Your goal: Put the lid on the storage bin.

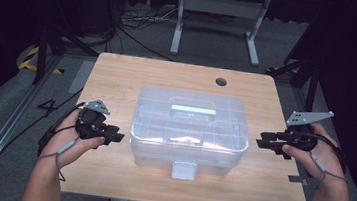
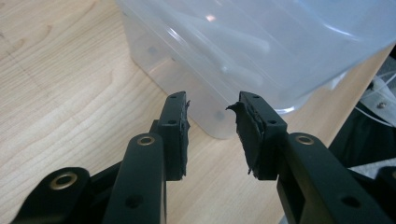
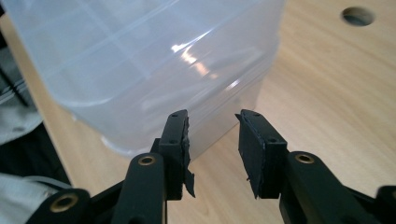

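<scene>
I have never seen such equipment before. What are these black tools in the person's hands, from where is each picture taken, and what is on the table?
A person sits at a wooden table and holds a hand tool with two black jaws in each hand: the left gripper and the right gripper. The high view comes from a camera above the table. The other two pictures come from small cameras riding on each gripper, looking along its jaws. On the table stands a clear plastic box, lid closed, with a handle on top and a latch at the front. Both grippers are open beside the box, holding nothing.
</scene>
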Action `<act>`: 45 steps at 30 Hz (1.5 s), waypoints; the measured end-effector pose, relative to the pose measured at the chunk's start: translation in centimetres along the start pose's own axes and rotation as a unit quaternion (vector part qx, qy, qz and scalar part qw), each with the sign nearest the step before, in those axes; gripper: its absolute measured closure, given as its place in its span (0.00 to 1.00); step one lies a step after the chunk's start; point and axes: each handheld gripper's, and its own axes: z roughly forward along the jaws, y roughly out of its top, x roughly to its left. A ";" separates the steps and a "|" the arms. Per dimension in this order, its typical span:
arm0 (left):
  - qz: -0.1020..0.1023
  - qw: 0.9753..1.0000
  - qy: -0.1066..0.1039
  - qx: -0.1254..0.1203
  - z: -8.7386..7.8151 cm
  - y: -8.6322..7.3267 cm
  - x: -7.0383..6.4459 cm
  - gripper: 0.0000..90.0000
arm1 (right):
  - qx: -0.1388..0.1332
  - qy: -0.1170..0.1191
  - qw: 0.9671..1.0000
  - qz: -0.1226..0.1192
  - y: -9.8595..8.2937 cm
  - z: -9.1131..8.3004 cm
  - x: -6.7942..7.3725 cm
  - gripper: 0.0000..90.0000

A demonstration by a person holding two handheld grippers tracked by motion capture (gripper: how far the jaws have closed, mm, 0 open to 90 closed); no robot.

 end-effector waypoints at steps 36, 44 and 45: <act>-0.019 0.993 0.083 -0.087 3.9 -1.2 6.2 0.40 | -0.032 -0.098 0.994 0.030 -4.0 6.0 -7.5 0.41; -0.017 0.996 0.062 -0.067 5.0 -1.8 6.8 0.39 | -0.050 -0.094 0.994 0.003 -4.8 7.2 -8.4 0.40; -0.015 0.996 0.062 -0.065 5.2 -1.8 6.9 0.39 | -0.052 -0.092 0.994 0.004 -4.9 7.4 -8.5 0.40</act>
